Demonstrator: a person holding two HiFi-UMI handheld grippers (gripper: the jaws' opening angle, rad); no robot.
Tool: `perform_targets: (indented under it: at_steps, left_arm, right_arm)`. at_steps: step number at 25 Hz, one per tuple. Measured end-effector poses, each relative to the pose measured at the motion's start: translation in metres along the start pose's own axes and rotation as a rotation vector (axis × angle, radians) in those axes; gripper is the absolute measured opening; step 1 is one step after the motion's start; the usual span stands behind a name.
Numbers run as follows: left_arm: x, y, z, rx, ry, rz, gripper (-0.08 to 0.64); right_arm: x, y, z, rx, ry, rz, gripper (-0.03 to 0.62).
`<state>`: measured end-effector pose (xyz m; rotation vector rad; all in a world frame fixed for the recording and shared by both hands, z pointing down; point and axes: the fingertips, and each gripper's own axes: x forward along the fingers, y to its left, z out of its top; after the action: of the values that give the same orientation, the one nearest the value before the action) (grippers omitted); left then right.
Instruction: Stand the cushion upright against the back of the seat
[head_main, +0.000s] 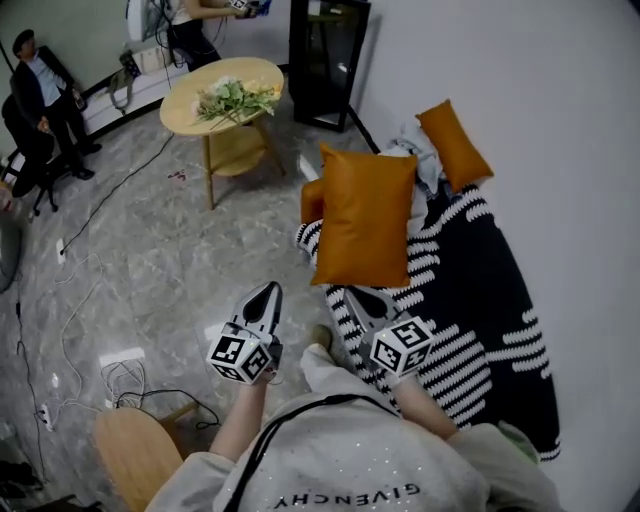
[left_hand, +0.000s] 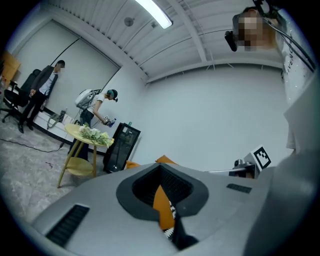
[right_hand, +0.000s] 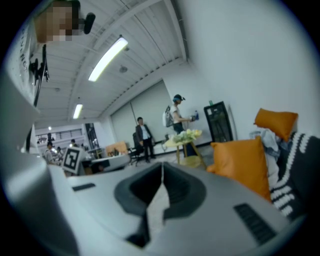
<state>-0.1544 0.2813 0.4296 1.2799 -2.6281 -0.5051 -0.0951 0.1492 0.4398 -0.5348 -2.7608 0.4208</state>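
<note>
Head view: left gripper (head_main: 268, 292) and right gripper (head_main: 365, 297) were both shut and empty, just short of orange cushion (head_main: 365, 215) resting on striped blanket (head_main: 470, 300). Advised handling: jaws needed parting, opposite edges pinched evenly, top leaned back squarely.

The only readable text was the brand name GIVENCHY, printed in dark capitals across the chest of the person's grey shirt (head_main: 345, 470) and seen upside down in the head view. Nothing else was legible.
</note>
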Motion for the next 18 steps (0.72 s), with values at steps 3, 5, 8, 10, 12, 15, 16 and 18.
perform_targets:
  at_steps: [3,5,8,10,12,15,16,18]
  left_arm:
    - [0.031,0.004,0.004,-0.008,0.005,-0.055,0.025]
    - [0.051,0.007,0.006,-0.015,0.013,-0.083,0.025]
    - [0.078,0.016,0.008,-0.020,0.027,-0.098,0.025]
    - [0.095,0.025,0.008,-0.022,0.032,-0.096,0.025]
    - [0.110,0.035,0.009,-0.027,0.035,-0.092,0.025]
    - [0.129,0.048,0.010,-0.036,0.037,-0.087,0.025]
    - [0.134,0.051,0.009,-0.040,0.038,-0.085,0.025]
    - [0.144,0.058,0.008,-0.047,0.044,-0.079,0.025]
  right_arm:
    - [0.024,-0.019,0.010,0.004,0.012,0.008,0.018]
    - [0.038,-0.033,0.017,0.008,0.019,0.009,0.018]
    - [0.057,-0.053,0.027,0.016,0.027,0.010,0.018]
    - [0.069,-0.067,0.030,0.021,0.031,0.003,0.018]
    - [0.080,-0.080,0.035,0.029,0.028,-0.006,0.018]
    - [0.095,-0.097,0.042,0.027,0.028,-0.007,0.018]
    - [0.100,-0.101,0.043,0.024,0.033,-0.004,0.018]
    - [0.110,-0.108,0.045,0.020,0.050,0.010,0.020]
